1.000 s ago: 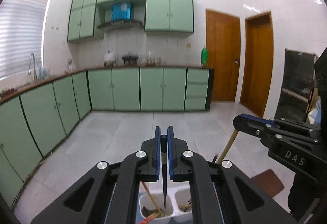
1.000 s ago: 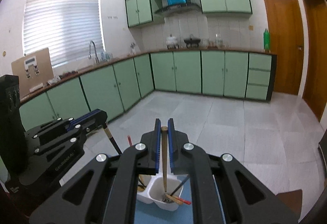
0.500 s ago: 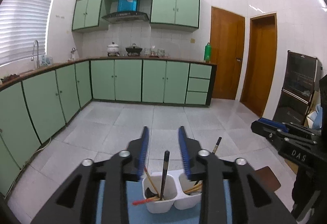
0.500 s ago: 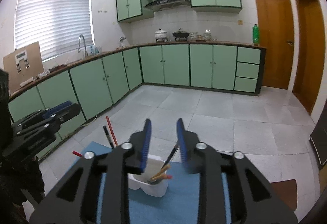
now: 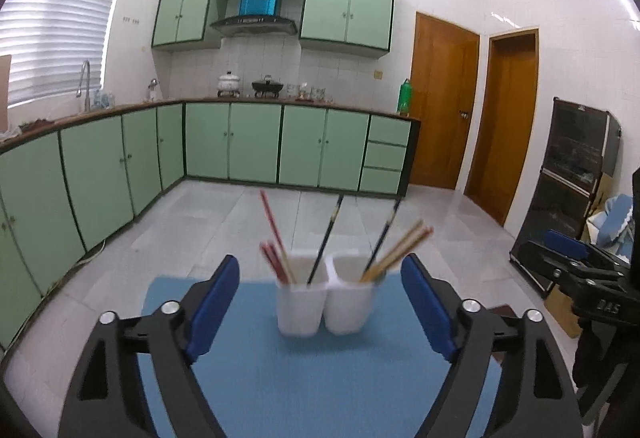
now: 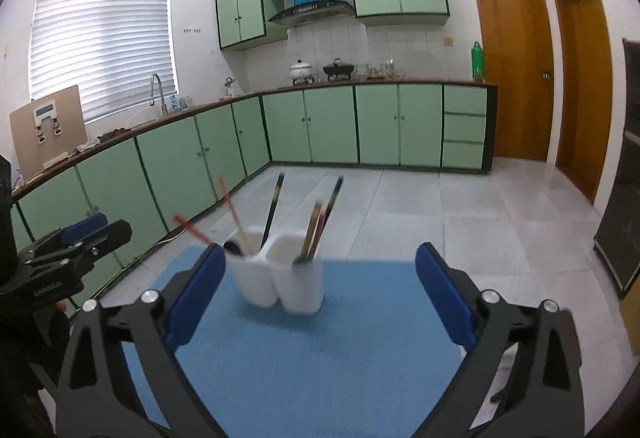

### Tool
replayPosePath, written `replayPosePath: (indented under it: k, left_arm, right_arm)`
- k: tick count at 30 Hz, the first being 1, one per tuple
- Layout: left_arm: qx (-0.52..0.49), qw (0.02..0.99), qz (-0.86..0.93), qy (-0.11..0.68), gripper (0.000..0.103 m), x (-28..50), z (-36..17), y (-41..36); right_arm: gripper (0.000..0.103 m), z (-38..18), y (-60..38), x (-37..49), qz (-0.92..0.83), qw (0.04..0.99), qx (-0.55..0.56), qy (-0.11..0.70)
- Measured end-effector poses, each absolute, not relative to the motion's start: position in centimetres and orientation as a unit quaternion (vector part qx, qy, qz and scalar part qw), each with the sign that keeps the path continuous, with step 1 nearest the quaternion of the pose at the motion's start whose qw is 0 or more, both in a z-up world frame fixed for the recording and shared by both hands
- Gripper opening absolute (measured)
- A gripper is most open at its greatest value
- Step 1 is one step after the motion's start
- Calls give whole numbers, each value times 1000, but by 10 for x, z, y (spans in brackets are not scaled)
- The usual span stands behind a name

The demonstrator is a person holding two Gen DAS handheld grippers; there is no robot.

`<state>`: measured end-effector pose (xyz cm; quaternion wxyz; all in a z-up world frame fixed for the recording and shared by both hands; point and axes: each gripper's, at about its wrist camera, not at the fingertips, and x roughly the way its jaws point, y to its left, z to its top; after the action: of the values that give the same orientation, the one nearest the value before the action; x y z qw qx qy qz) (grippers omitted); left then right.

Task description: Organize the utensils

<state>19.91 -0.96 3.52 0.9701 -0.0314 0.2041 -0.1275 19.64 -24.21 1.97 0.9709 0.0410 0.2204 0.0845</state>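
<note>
Grippers: your left gripper (image 5: 320, 298) and right gripper (image 6: 320, 288) both have jaws spread wide, just opened, nothing held. White two-cup holder (image 5: 326, 294) stands upright on the blue mat (image 5: 320, 378), beyond both sets of fingertips and not touched. Left cup: red chopsticks (image 5: 274, 238) and one dark chopstick (image 5: 326, 238). Right cup: wooden chopsticks (image 5: 400, 246) plus another dark one. All lean against the rims. Edges blurred.

Bright, fisheye-warped, foreground motion-blurred

Home kitchen (green cabinets (image 5: 256, 146), faucet (image 6: 157, 94))
</note>
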Motion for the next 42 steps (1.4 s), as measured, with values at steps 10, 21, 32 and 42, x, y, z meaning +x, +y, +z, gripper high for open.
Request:
replayPosePath:
  k: [10,21,32,42]
  left_arm:
    - [-13,966,-120,227,96,141,10,-18]
    - [-14,968,-117,221,97,89,8,-15]
    - [-5,973,-117,201,97,62,15,-17]
    - [-9,975,-115,189,97,49,18,-14]
  right_arm:
    - [97,-6,-226,137,109,961,50,248]
    - [97,-1,-213,87,125,962,45,239]
    - [97,3,-204,62,129,964,34,228]
    - [97,8,-195,55,131,966,23,220]
